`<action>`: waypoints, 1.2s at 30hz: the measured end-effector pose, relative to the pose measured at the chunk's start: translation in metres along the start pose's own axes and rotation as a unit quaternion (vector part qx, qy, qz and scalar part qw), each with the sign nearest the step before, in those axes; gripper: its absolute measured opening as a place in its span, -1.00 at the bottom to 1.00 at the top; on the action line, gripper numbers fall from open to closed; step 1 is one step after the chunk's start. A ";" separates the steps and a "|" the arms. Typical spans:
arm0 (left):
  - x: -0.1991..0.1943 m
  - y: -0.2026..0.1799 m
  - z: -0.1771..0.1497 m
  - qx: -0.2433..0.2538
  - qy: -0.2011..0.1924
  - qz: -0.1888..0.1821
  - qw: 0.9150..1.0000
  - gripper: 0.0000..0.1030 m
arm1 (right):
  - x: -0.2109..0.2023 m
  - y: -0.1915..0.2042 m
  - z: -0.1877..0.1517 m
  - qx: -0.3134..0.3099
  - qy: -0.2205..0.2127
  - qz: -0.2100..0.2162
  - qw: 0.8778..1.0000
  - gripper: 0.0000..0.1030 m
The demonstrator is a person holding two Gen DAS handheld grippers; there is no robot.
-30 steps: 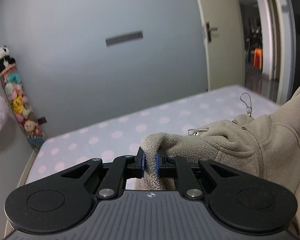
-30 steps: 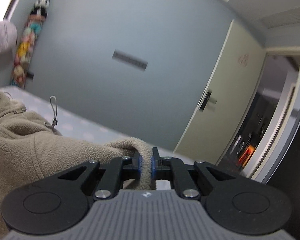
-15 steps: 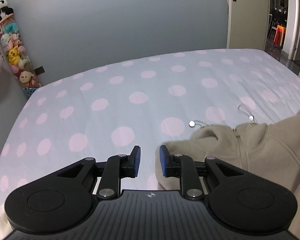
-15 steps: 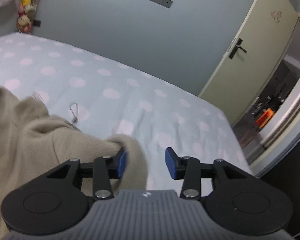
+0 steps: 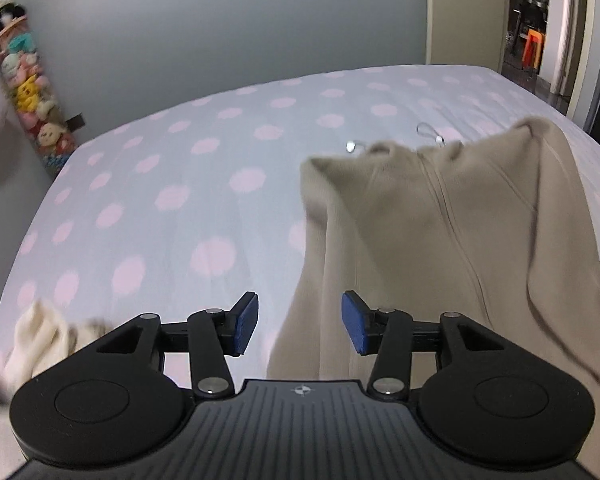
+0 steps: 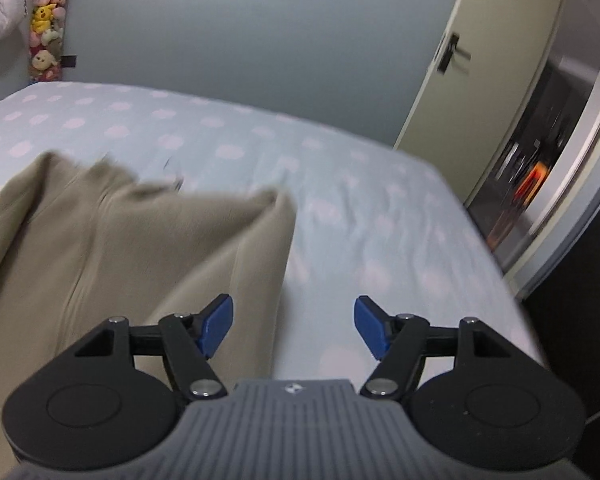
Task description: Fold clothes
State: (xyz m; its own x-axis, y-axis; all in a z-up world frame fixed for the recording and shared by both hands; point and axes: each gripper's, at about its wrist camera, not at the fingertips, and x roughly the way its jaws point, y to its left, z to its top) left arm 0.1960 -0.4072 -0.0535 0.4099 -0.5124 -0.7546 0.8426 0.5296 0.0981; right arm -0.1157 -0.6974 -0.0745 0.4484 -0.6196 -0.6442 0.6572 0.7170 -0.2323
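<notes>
A beige fleece zip jacket [image 5: 440,232] lies on the polka-dot bed sheet [image 5: 160,200], its collar end farthest from me, with two metal drawstring ends beside the collar. My left gripper [image 5: 299,326] is open and empty, above the jacket's left edge. In the right wrist view the jacket [image 6: 120,248] fills the left half. My right gripper [image 6: 293,327] is open and empty, above the jacket's right edge.
A cream-white garment [image 5: 44,344] lies at the near left of the bed. A hanging column of plush toys [image 5: 28,92] is on the far wall. A door [image 6: 496,80] stands open at the right, past the bed's right edge [image 6: 500,280].
Both grippers were shut on the jacket's upper corners and held it up. They opened and let go, the jacket dropped onto the bed, and both grippers pulled back with wider jaws.
</notes>
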 end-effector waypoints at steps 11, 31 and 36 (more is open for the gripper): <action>-0.066 0.001 -0.106 -0.135 -0.016 -0.041 0.990 -0.11 | -0.064 -0.018 -0.171 0.174 0.059 0.071 0.980 0.59; -0.048 0.004 -0.205 -0.188 -0.064 -0.022 0.980 -0.11 | -0.087 -0.043 -0.187 0.336 0.033 0.080 0.938 -0.63; -0.046 0.000 -0.206 -0.183 -0.067 -0.023 0.981 -0.11 | -0.106 -0.072 -0.135 0.277 0.006 0.027 0.961 -0.63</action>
State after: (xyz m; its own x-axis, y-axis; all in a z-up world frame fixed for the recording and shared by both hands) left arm 0.1048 -0.2445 -0.1525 0.4375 -0.6119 -0.6589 0.6893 0.6988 -0.1913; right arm -0.2924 -0.6402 -0.0882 0.4856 -0.5803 -0.6538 0.8563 0.4664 0.2220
